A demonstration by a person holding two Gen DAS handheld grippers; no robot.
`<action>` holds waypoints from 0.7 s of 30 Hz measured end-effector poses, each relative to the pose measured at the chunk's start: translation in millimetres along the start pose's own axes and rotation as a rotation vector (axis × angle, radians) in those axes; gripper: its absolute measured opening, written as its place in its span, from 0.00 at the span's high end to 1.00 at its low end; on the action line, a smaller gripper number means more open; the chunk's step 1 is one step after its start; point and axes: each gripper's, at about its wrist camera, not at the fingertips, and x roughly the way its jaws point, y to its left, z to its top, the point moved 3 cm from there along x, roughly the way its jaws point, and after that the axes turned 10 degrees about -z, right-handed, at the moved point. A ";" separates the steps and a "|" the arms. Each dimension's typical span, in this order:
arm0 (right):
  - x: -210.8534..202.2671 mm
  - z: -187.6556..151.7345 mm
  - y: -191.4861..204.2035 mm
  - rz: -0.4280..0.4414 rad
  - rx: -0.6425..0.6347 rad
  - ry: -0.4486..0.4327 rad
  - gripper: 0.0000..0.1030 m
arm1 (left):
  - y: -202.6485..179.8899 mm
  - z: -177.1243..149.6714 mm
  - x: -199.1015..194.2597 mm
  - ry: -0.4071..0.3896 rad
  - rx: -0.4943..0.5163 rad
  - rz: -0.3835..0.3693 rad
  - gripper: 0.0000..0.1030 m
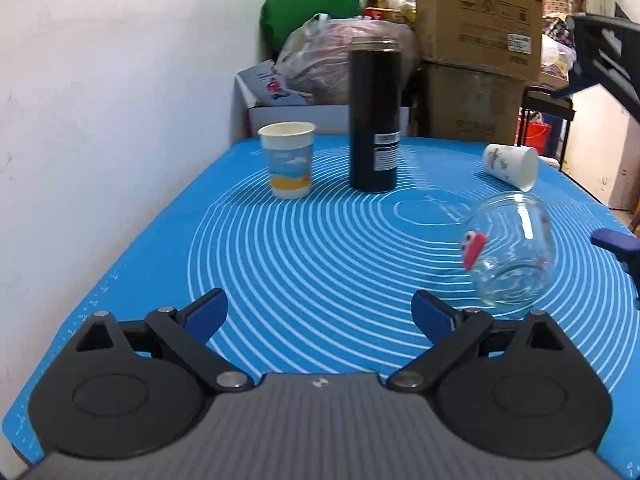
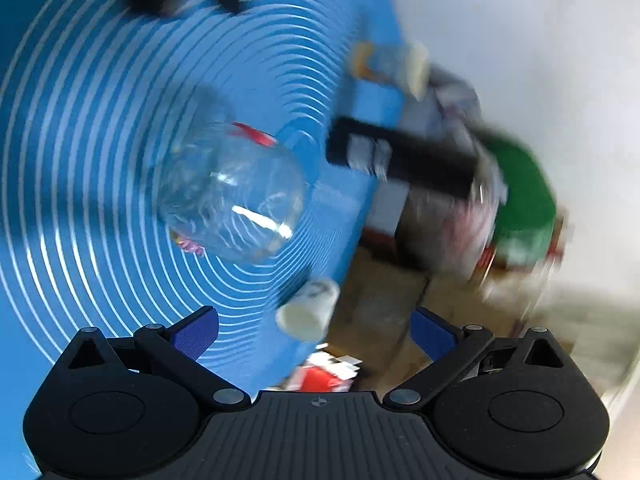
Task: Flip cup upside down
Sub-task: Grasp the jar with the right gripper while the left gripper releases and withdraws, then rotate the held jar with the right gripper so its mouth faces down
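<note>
White plaster wall [image 1: 120, 80] runs along our left, and beyond the far end of the surface we see stacked cardboard boxes [image 1: 478, 16], a knotted plastic bag [image 1: 320, 60] stuffed with something reddish, and a green sack [image 1: 308, 4]. We work over a blue mat [image 1: 320, 248] printed with thin white rings, smooth and slightly glossy.

Four containers sit on it. A paper cup [image 1: 289, 160] with a beach print stands upright at the far left, mouth up; its cream inside looks empty. Just to its right stands a tall matte black flask [image 1: 375, 116], a straight cylinder with a metal rim and a white label low on its side. Farther right, a small white paper cup [image 1: 510, 165] lies on its side near the mat's edge, its flat bottom towards us.

The task's glass cup [image 1: 510, 248] lies tipped on its side towards the right of the mat, thick base nearest us, mouth pointing away. It is clear, rounded, empty, with a red cartoon sticker on its wall. Nothing holds it.

Our left tongs [image 1: 320, 316] hover low at the near edge, blue pads spread wide, gripping nothing. Our right tongs [image 2: 314, 332] are spread wide too and empty; their view is rolled over and smeared, with the glass cup [image 2: 230, 192] ahead of them, apart from the pads.
</note>
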 end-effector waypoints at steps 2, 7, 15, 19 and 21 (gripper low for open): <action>-2.6 8.3 11.6 -0.009 -0.126 -0.021 0.00 | 6.3 -1.0 1.8 -0.002 -0.025 0.002 0.05; -7.6 23.0 38.1 -0.011 -0.398 -0.069 0.00 | 22.4 -1.9 0.9 -0.033 -0.076 0.049 0.05; -5.9 34.8 71.1 0.003 -0.745 -0.145 0.00 | 41.4 -3.0 0.6 -0.053 -0.149 0.058 0.05; -2.7 40.5 79.8 0.046 -0.844 -0.177 0.00 | 47.1 -5.6 4.6 -0.046 -0.169 0.057 0.05; 3.2 42.8 82.9 0.036 -0.879 -0.185 0.00 | 50.1 -5.6 5.4 -0.047 -0.177 0.057 0.05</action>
